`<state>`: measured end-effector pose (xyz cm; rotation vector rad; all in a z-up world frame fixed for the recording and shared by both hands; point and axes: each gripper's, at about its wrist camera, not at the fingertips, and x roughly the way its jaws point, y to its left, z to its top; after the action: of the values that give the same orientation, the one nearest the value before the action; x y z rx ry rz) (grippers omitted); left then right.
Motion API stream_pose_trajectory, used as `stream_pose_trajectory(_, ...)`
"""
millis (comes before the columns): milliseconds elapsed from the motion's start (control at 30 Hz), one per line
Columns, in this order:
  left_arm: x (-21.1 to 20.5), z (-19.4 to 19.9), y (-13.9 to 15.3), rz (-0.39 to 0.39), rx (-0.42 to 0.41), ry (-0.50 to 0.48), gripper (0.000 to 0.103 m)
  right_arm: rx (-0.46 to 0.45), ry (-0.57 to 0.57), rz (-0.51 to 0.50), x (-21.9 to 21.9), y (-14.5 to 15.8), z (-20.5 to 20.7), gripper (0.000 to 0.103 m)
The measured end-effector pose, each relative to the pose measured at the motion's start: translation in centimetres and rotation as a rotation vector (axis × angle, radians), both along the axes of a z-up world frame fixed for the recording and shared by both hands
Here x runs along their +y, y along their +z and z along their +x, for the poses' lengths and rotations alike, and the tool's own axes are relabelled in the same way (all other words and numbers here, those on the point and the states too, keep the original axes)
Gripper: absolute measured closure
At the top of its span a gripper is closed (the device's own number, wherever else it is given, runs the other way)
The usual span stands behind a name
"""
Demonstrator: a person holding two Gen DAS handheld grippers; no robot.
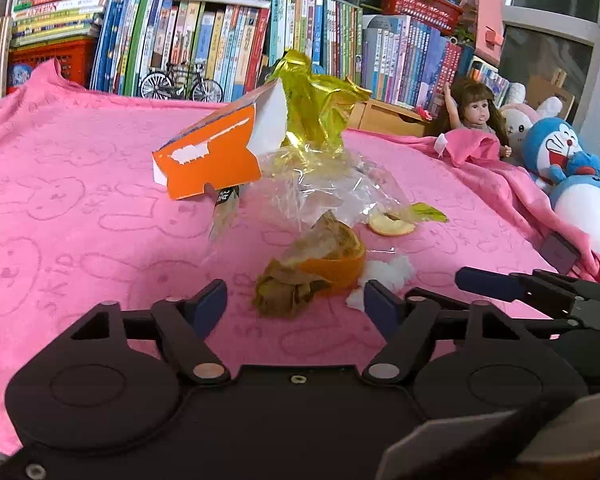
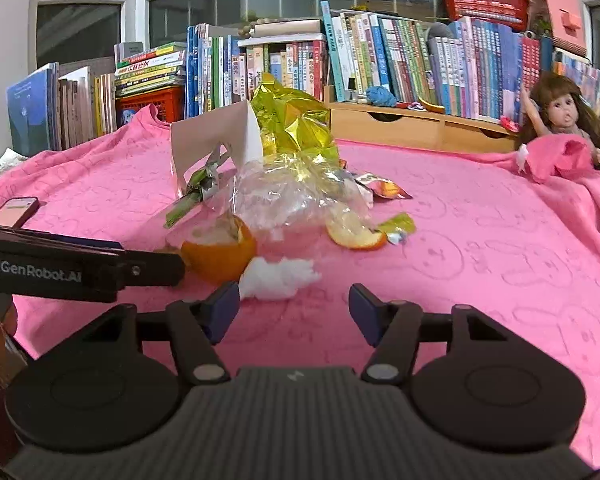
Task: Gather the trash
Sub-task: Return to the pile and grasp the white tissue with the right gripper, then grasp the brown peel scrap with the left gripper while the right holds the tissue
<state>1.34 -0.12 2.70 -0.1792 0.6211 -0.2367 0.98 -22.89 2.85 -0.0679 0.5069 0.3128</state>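
A heap of trash lies on the pink cloth (image 1: 60, 200): an orange torn carton (image 1: 208, 160), gold foil wrap (image 1: 316, 96), clear plastic film (image 1: 320, 188), an orange peel cup (image 1: 332, 264), a brown crumpled scrap (image 1: 284, 292), a white tissue wad (image 1: 392, 272) and a peel slice (image 1: 392, 224). My left gripper (image 1: 296, 306) stands open just short of the brown scrap. My right gripper (image 2: 294, 312) is open too, with the tissue wad (image 2: 276, 276) right ahead of its left finger. The orange peel cup (image 2: 220, 252) sits beside the left gripper's tip (image 2: 152, 268).
Rows of books (image 1: 220, 40) and a wooden drawer unit (image 2: 412, 124) line the back edge. A doll (image 1: 476, 108) and plush toys (image 1: 572, 184) sit at the right. A phone (image 2: 14, 210) lies on the cloth at the left. A snack wrapper (image 2: 384, 188) lies behind the heap.
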Motion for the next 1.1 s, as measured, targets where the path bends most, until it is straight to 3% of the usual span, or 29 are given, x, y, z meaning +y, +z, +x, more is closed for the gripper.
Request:
stream_pose_trajectory(133,0.0,1.4,-0.8,-0.027,0.03,-0.007,0.056,0.011,0.016,-0.026,0.8,-0.6,1.6,0.031)
stream_pose_trajectory(200,0.0,2.0,-1.2,-0.037,0.04,-0.01,0.059,0.02,0.019,-0.031,1.2,-1.0,2.2,0.031)
stream_pose_trajectory(300,-0.1,2.5,-1.6,-0.037,0.053,-0.015,0.074,0.038,0.033,-0.03,1.6,-1.6,2.9,0.032)
stream_pose_trajectory(400,-0.4,2.4,-1.7,-0.008,0.046,-0.018,0.078,0.054,0.046,-0.019,1.9,-2.0,3.2,0.042)
stream_pose_trajectory(467,-0.6,2.0,-1.5,0.012,0.032,-0.023,0.079,0.05,0.053,-0.018,2.2,-2.0,2.9,0.055)
stream_pose_trajectory(533,-0.5,1.5,-1.3,0.021,0.021,-0.028,0.08,0.046,0.057,-0.021,2.4,-1.9,2.7,0.06)
stream_pose_trajectory(1100,0.6,-1.9,-0.4,0.035,-0.009,-0.004,0.081,0.002,0.041,-0.006,1.2,-1.2,-0.3,0.063)
